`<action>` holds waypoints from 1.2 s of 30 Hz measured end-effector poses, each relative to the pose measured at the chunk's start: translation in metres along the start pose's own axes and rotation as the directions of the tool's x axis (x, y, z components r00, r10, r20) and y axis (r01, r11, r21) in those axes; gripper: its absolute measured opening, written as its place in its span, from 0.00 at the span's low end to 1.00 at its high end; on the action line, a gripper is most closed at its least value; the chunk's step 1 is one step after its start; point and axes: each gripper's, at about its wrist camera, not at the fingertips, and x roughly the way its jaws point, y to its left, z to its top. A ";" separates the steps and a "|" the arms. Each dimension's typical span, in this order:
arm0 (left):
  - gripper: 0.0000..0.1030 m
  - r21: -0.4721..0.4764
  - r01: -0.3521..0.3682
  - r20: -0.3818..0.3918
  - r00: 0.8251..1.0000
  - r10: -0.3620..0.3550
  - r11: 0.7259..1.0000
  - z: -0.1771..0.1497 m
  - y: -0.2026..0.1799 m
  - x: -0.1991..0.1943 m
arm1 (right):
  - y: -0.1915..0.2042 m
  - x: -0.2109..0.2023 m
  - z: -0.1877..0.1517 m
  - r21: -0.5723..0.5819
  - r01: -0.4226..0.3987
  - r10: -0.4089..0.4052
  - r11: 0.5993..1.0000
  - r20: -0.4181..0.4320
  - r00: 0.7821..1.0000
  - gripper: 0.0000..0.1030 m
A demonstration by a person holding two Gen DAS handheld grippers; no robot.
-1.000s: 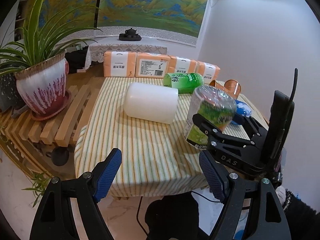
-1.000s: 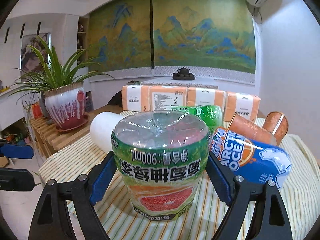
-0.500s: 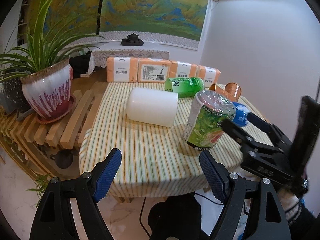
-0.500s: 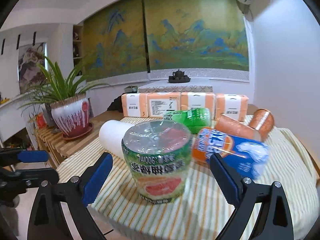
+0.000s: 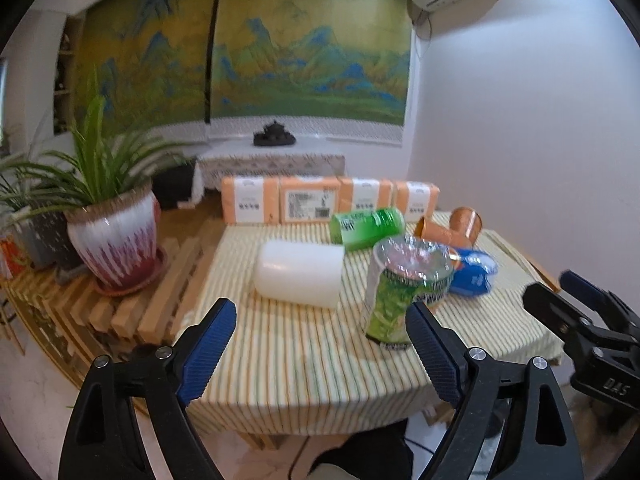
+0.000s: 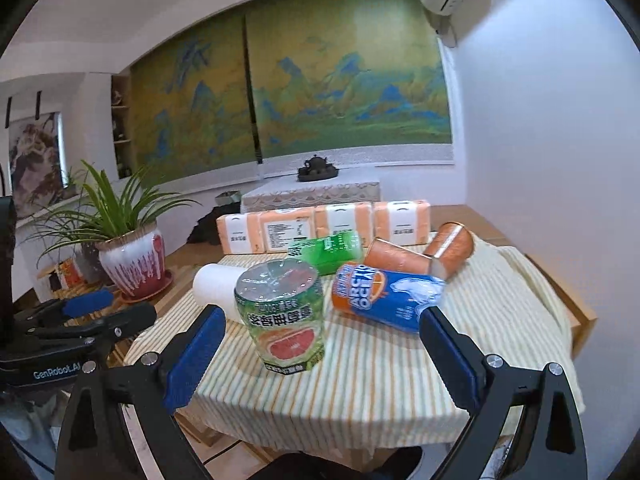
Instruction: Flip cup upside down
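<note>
Glossy plastic cup (image 6: 282, 316), striped cloth (image 6: 372, 364)

I see the bench (image 6: 500, 344) covered by a yellow striped cloth (image 6: 380, 376). Near its front the green cup (image 6: 282, 320) stands upside down, print inverted. Behind it a white roll (image 5: 298, 274) lies on its side. A blue-and-orange can (image 6: 386, 296), a green bottle (image 6: 328, 252) and two copper cups (image 6: 420, 252) lie toppled toward the back, with orange tissue packs (image 6: 320, 226) lined along the far edge.
</note>
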 end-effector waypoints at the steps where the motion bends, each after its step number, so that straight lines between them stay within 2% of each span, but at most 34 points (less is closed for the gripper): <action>1: 0.89 0.004 -0.014 0.021 1.000 0.014 1.000 0.001 -0.002 -0.004 | -0.002 -0.003 0.000 0.012 0.004 -0.004 1.000 -0.003 1.000 0.93; 5: 0.92 0.012 -0.046 0.075 0.996 0.045 0.999 0.002 -0.007 -0.017 | -0.007 -0.011 0.001 0.045 0.046 -0.046 0.998 -0.003 0.999 0.93; 10: 0.93 0.001 -0.056 0.096 0.994 0.056 0.998 0.002 -0.007 -0.026 | -0.006 -0.016 0.000 0.044 0.070 -0.070 0.997 0.000 0.998 0.93; 36: 0.94 -0.002 -0.053 0.076 0.996 0.053 0.999 -0.002 -0.009 -0.023 | -0.006 -0.020 -0.001 0.050 0.076 -0.076 0.996 0.001 0.997 0.93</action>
